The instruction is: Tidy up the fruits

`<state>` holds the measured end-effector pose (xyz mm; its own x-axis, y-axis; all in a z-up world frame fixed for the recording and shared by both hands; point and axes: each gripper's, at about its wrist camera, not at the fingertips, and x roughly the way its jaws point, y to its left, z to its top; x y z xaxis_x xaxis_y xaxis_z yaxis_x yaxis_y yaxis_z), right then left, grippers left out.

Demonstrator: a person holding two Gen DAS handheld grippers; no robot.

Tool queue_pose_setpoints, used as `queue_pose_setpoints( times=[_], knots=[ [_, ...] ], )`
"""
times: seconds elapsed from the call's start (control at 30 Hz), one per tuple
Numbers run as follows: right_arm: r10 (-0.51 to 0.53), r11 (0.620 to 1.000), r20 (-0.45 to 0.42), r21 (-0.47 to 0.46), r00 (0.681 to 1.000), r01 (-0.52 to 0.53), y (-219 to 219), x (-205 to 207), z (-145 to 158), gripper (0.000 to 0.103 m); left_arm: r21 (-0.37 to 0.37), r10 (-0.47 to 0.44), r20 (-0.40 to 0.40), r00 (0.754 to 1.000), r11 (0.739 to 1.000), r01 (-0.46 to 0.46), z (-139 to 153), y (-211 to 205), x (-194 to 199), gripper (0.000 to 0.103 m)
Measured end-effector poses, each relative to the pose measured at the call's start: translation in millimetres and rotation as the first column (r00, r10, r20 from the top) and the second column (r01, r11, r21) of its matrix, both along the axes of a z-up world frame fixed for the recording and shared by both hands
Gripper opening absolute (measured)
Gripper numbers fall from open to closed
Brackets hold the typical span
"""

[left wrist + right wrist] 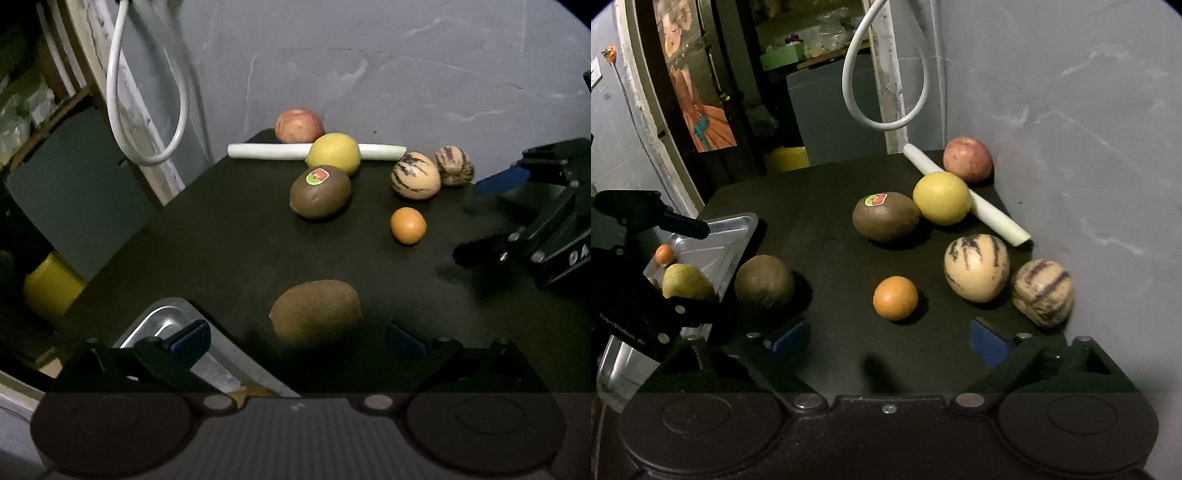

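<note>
On the black table (207, 240) lie a fuzzy brown kiwi (316, 312), a stickered kiwi (320, 192), a small orange (408, 225), a yellow lemon (334, 153), a red apple (299, 125) and two striped melons (415, 175) (454, 165). My left gripper (297, 338) is open, its jaws on either side of the fuzzy kiwi (764, 281), not touching it. My right gripper (890, 338) is open and empty, just short of the small orange (895, 297). A metal tray (716, 240) at the left holds a pear (686, 282) and a small orange (665, 254).
A white leek stalk (269, 151) lies along the back behind the lemon. The grey wall (1089, 147) bounds the table's far and right sides. A white hose loop (147, 110) hangs at the back left. A yellow container (51, 288) stands below the table's left edge.
</note>
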<state>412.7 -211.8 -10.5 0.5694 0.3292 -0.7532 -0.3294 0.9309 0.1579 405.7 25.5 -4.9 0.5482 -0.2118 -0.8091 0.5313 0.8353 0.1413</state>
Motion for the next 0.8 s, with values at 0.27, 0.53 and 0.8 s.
queue_pose_setpoints(
  times=[0.27,0.53,0.8],
  knots=[
    [0.015,1.0,0.013,0.011,1.0,-0.015,9.8,21.6,-16.2,0.08,-0.004,-0.006,-0.033,0.999,1.0,0.005,-13.0,-6.2,15.7,0.102],
    [0.02,1.0,0.003,-0.007,1.0,-0.02,11.0,29.0,-27.1,0.065,-0.024,0.004,-0.07,0.998,1.0,-0.005,-20.9,-4.6,23.2,0.096],
    [0.012,0.999,-0.01,-0.031,1.0,-0.012,13.6,32.1,-35.0,0.065,-0.033,0.004,-0.069,0.998,0.999,-0.006,-26.0,-9.3,27.1,0.094]
  ],
)
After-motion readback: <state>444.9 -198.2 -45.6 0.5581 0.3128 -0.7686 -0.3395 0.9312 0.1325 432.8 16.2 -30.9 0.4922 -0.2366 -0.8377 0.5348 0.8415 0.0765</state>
